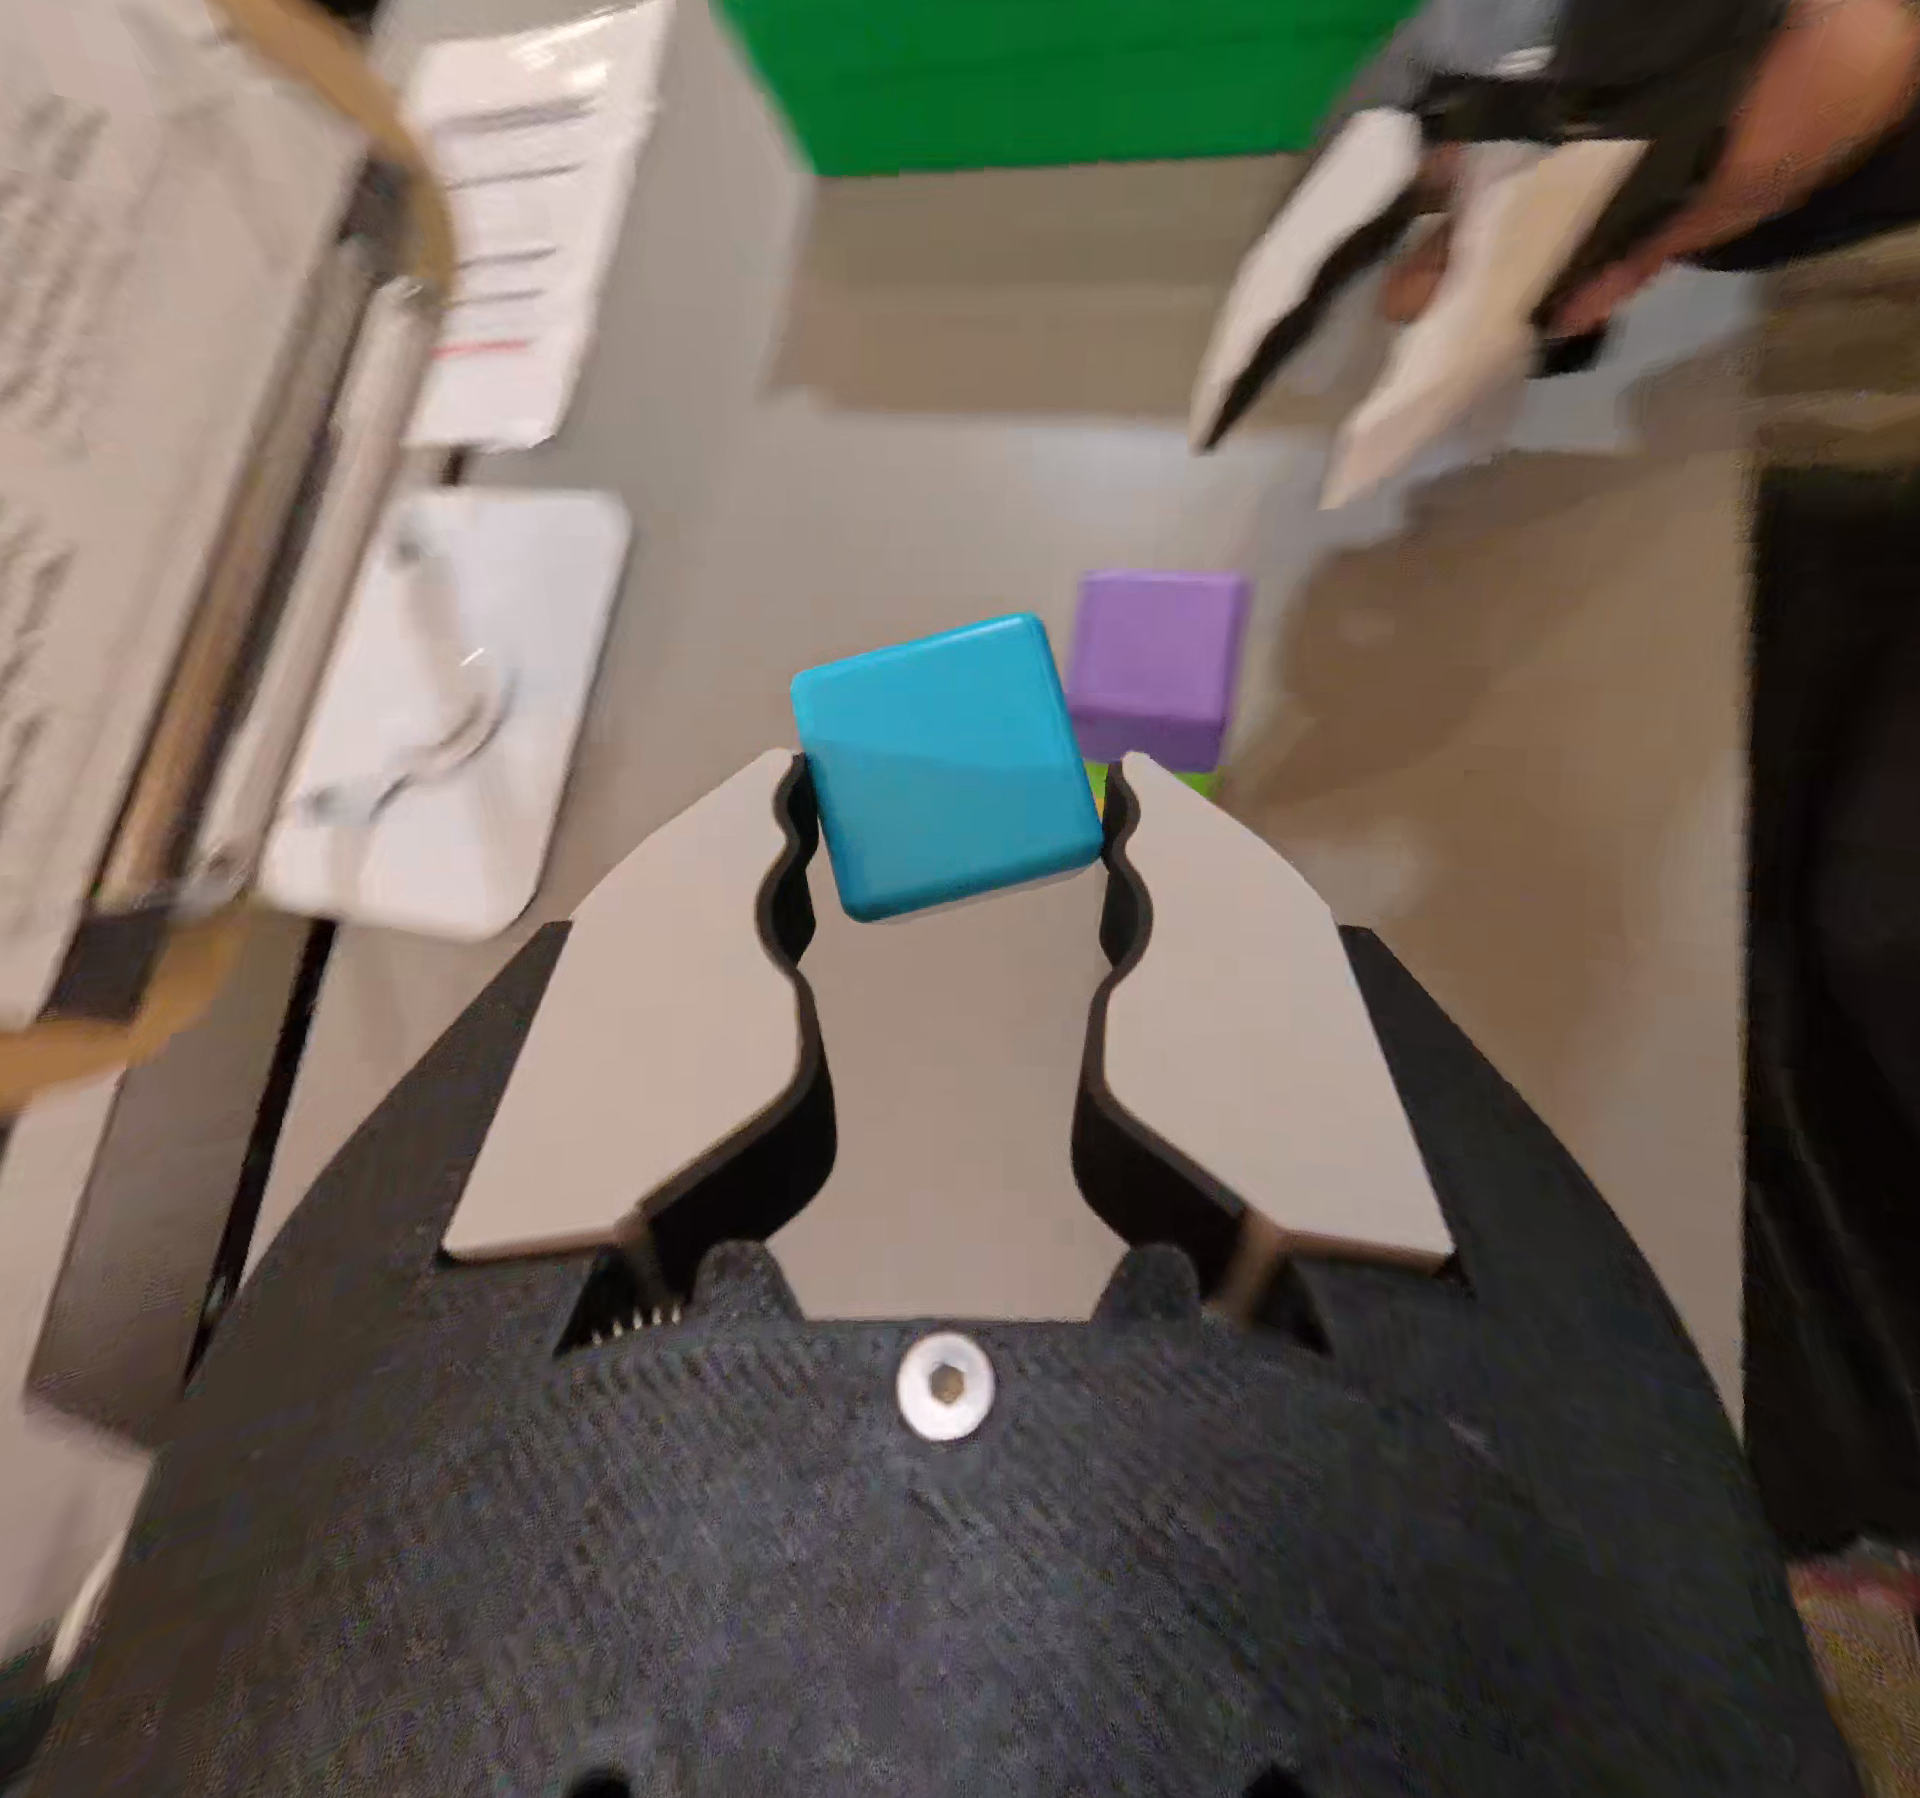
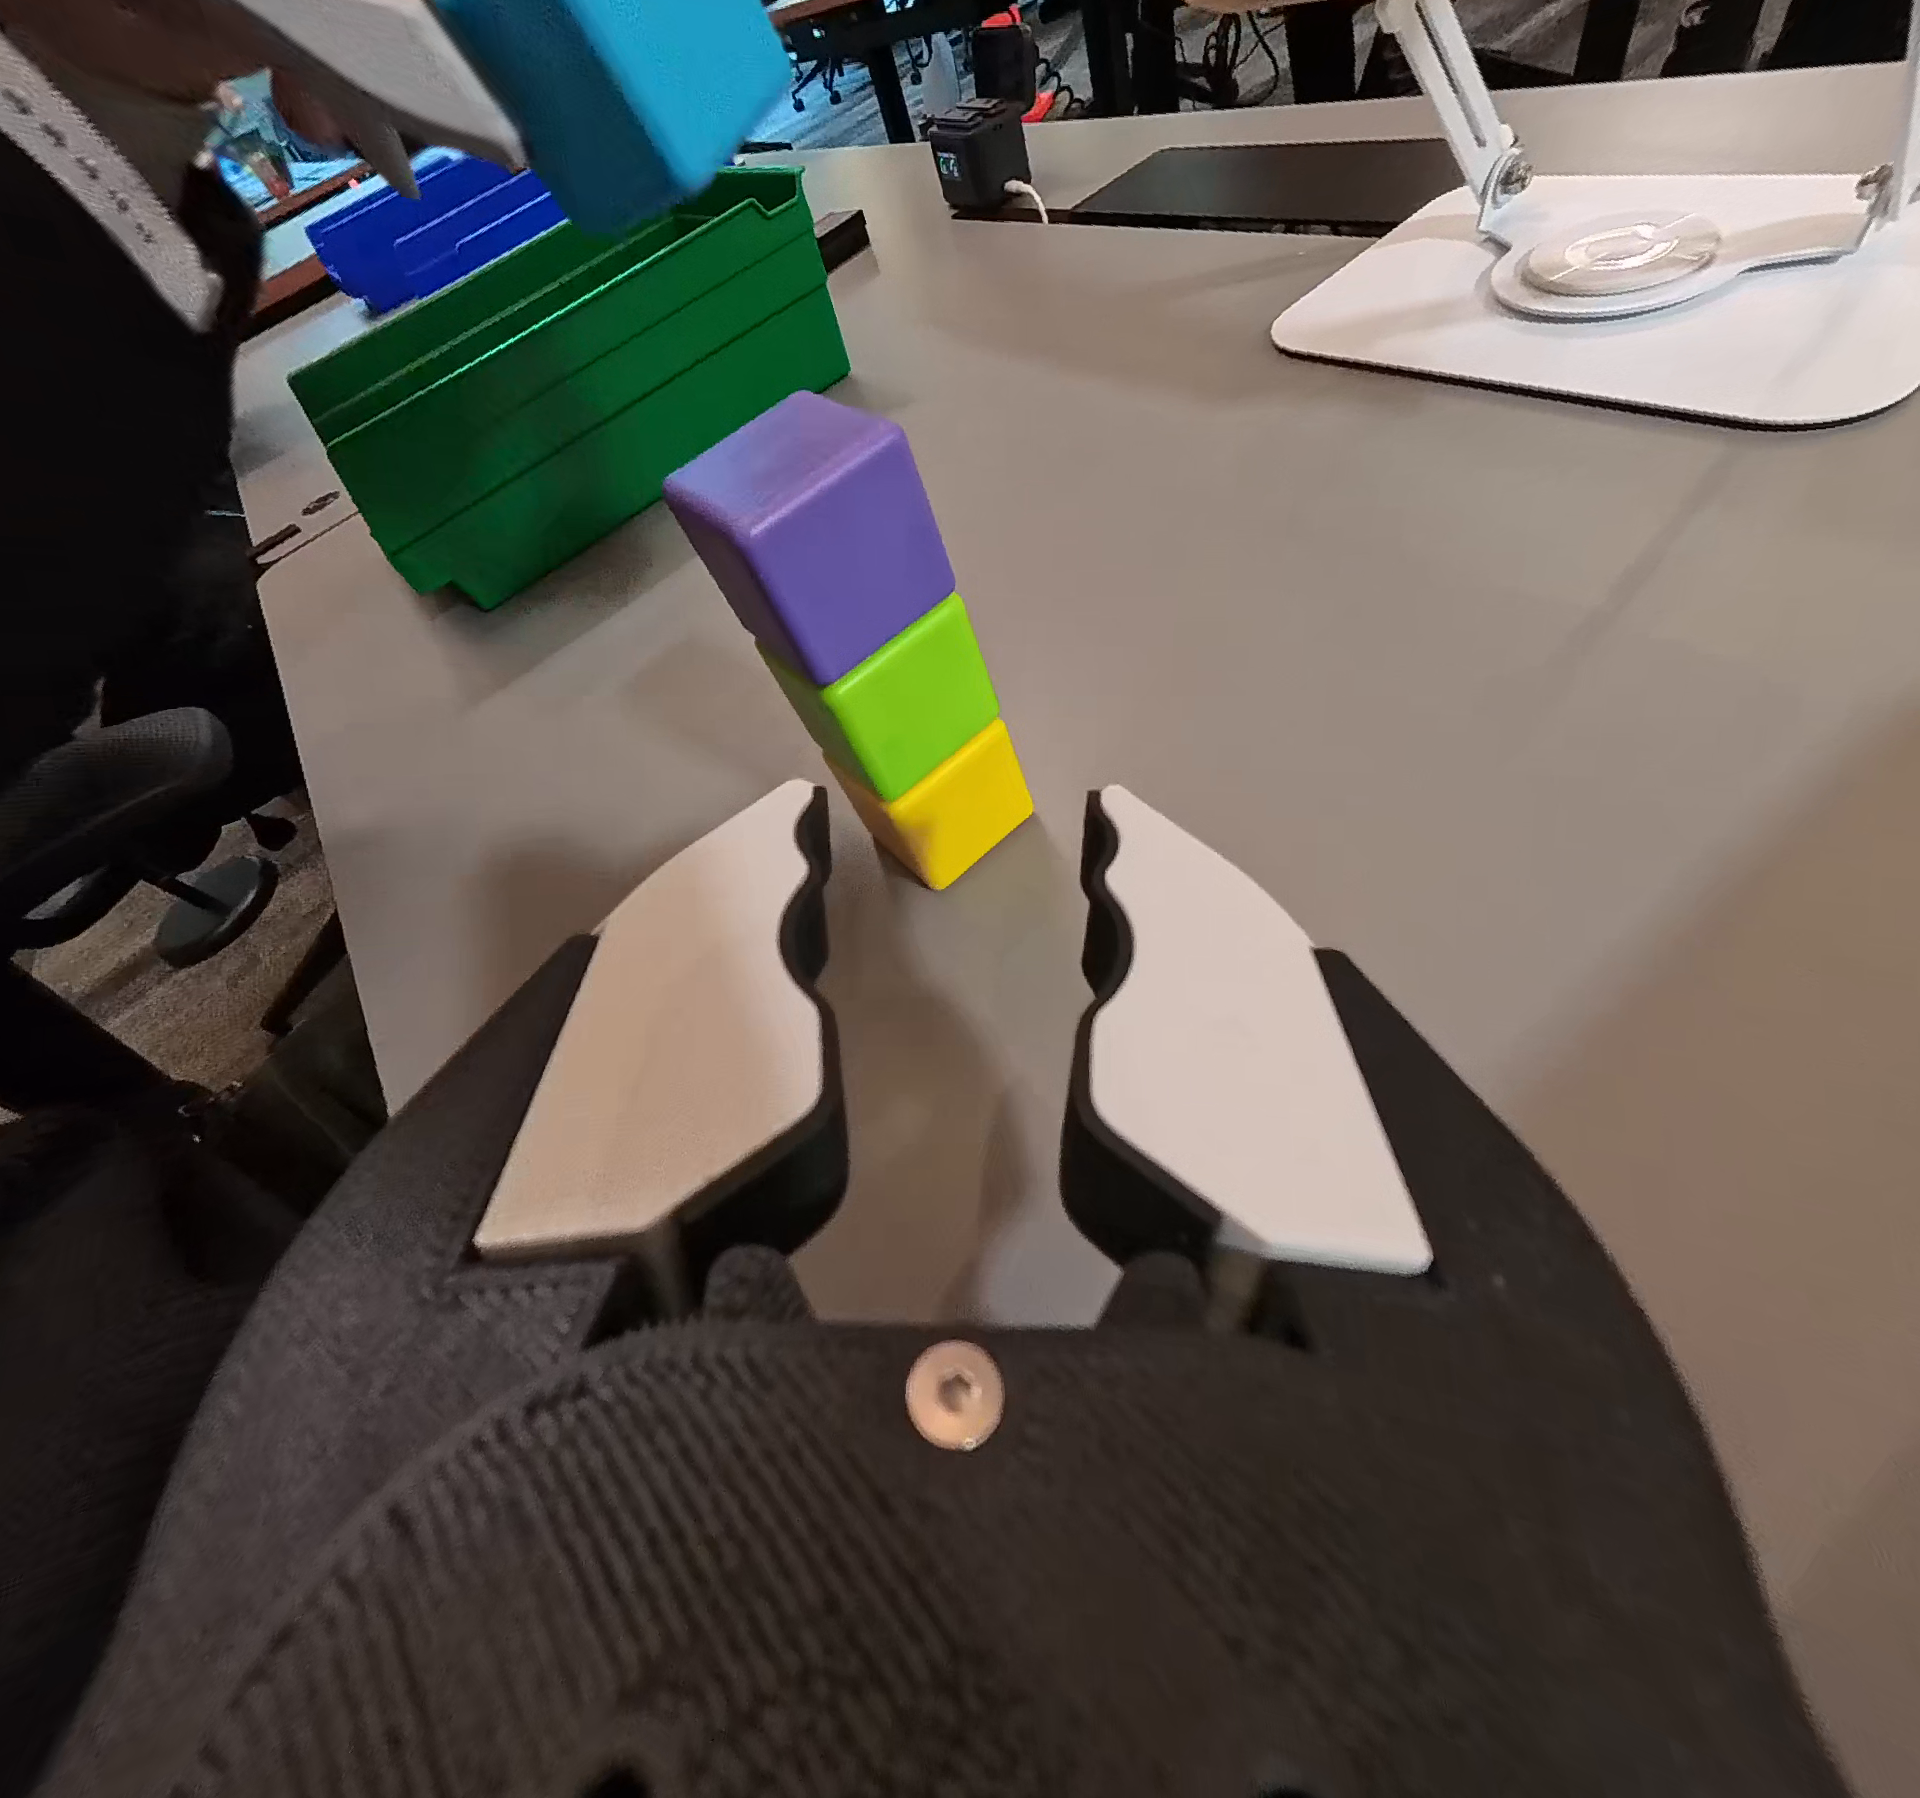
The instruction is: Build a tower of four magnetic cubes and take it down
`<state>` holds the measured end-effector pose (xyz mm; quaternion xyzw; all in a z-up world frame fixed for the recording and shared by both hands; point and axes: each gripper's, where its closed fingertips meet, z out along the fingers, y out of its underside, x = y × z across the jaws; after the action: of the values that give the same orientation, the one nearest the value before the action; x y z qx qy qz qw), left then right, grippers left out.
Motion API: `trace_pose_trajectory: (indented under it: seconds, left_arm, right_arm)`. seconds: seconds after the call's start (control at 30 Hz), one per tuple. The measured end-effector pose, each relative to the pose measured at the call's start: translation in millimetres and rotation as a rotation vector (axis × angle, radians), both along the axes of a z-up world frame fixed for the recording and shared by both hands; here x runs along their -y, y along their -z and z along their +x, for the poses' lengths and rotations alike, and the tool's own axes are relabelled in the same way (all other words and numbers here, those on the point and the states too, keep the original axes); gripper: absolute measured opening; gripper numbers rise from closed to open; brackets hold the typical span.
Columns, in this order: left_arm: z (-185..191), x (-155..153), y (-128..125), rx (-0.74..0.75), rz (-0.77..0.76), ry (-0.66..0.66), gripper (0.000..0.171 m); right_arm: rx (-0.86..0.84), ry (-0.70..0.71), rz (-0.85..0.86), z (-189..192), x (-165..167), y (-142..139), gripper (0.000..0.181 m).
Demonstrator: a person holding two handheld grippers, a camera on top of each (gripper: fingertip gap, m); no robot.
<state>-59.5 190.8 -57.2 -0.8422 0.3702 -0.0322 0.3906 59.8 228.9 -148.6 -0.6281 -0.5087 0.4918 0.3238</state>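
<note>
My left gripper [image 1: 948, 777] is shut on a blue cube [image 1: 940, 761] and holds it in the air above the table. The cube also shows at the top left of the right wrist view [image 2: 613, 44]. A stack of three cubes stands on the grey table [image 2: 1403, 709]: purple [image 2: 821, 533] on top, green [image 2: 904, 699] in the middle, yellow [image 2: 956, 808] at the bottom. The purple cube [image 1: 1153, 657] lies just behind the blue cube in the left wrist view. My right gripper [image 2: 956, 808] is open and empty, just in front of the yellow cube. It also shows far right in the left wrist view [image 1: 1278, 460].
A green bin [image 2: 571, 387] stands behind the stack, also in the left wrist view [image 1: 1049, 34]. A white stand base [image 2: 1621, 314] sits at the right rear. A blue bin [image 2: 436, 231], a small black device [image 2: 977, 159], an office chair [image 2: 114, 813] and papers [image 1: 509, 221] are around. From either gripper's tips it is about 35 cm to the white stand base [image 2: 1621, 314]. The left camera catches it too, in the left wrist view [image 1: 507, 658].
</note>
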Motion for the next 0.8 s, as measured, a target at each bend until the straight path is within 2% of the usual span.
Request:
trace_pose_trajectory:
  seconds: [0.13, 0.27, 0.57, 0.8]
  left_arm:
    - [38.9, -3.5, 8.4, 0.072, -0.052, 0.264, 0.056]
    - [51.0, -5.8, 20.3, 0.103, -0.15, 0.357, 0.056]
    - [56.6, -10.3, 36.9, 0.098, -0.209, 0.405, 0.055]
    - [60.3, -10.6, 35.8, 0.113, -0.203, 0.431, 0.054]
  right_arm:
    - [0.003, 0.002, 0.0, 2.8, 0.9, 0.6, 0.047]
    - [0.005, 0.008, -0.01, 6.2, 0.0, 1.8, 0.047]
    - [0.007, 0.025, -0.033, 11.3, -3.2, 3.9, 0.047]
    - [0.011, 0.021, -0.038, 10.6, -2.5, 5.5, 0.047]
